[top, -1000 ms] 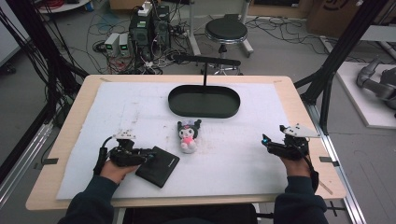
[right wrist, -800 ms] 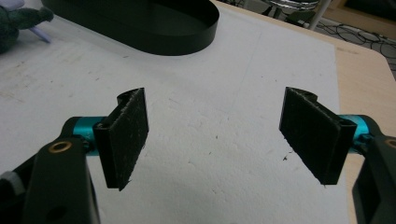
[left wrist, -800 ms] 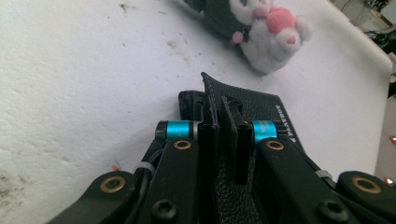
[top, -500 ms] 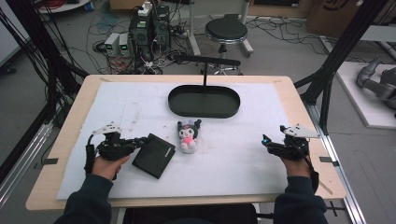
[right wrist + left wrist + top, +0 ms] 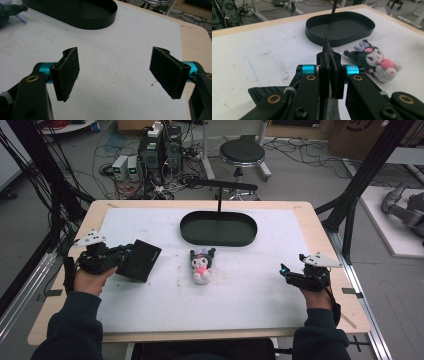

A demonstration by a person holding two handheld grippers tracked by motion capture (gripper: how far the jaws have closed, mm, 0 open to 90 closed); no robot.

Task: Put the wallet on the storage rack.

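The left gripper (image 5: pixel 122 260) has its jaws pressed tight on the edge of a thin black pad (image 5: pixel 139 260), holding it tilted and lifted off the table (image 5: pixel 150 227), to the left of the plush toy (image 5: pixel 201 264). The right gripper (image 5: pixel 286 272) rests well to the right of the toy, jaws spread and empty. A black oval tray (image 5: pixel 218 228) sits just behind the toy.
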